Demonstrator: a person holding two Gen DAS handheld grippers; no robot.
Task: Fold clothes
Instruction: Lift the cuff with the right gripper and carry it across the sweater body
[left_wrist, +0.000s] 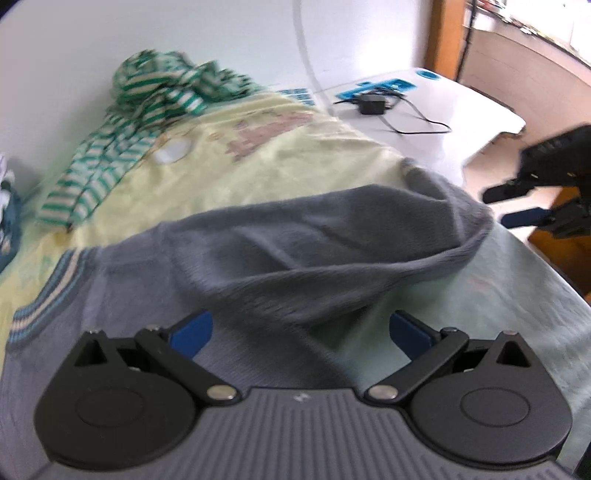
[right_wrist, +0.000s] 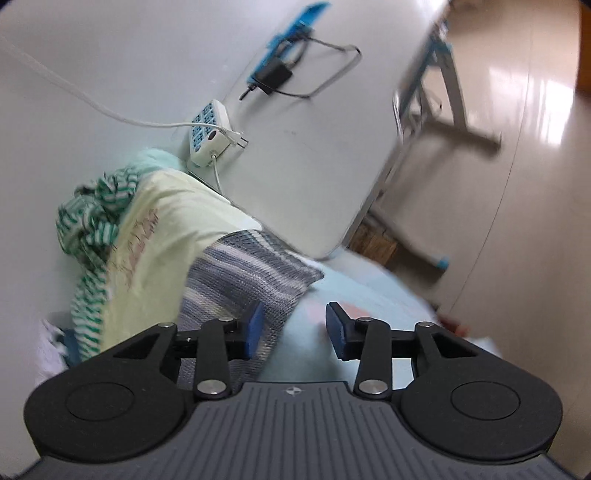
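A grey sweater (left_wrist: 295, 236) is laid on the white table (left_wrist: 55, 74), on top of a yellow cloth (left_wrist: 258, 158) and a pale green cloth (left_wrist: 517, 302). In the left wrist view, one part of the sweater is seen already turned over the body, so that a thick fold runs across the middle, and the striped hem (left_wrist: 40, 295) is seen at the left. The left gripper (left_wrist: 301, 334) is held above the near part of the sweater with its jaws spread wide, and nothing is pinched between them. The right gripper (right_wrist: 295, 328) is held over the edge of the sweater where it meets the pale green cloth; its jaws are partly apart, the left pad is just beside the knit, and no cloth is gripped by the pads. In the left wrist view the right gripper (left_wrist: 517, 203) is also seen at the far right, off the end of the fold. A striped green garment (left_wrist: 147, 92) is left in a heap behind, well apart from both grippers. It is judged that the step in hand is the folding of the grey sweater, between two grasps: one fold is made and both grippers are free. For the next move, it is likely that an edge of the sweater must be taken by each gripper, with only the grey layer pinched and not the cloths below, and carried over evenly so the fold is kept flat.
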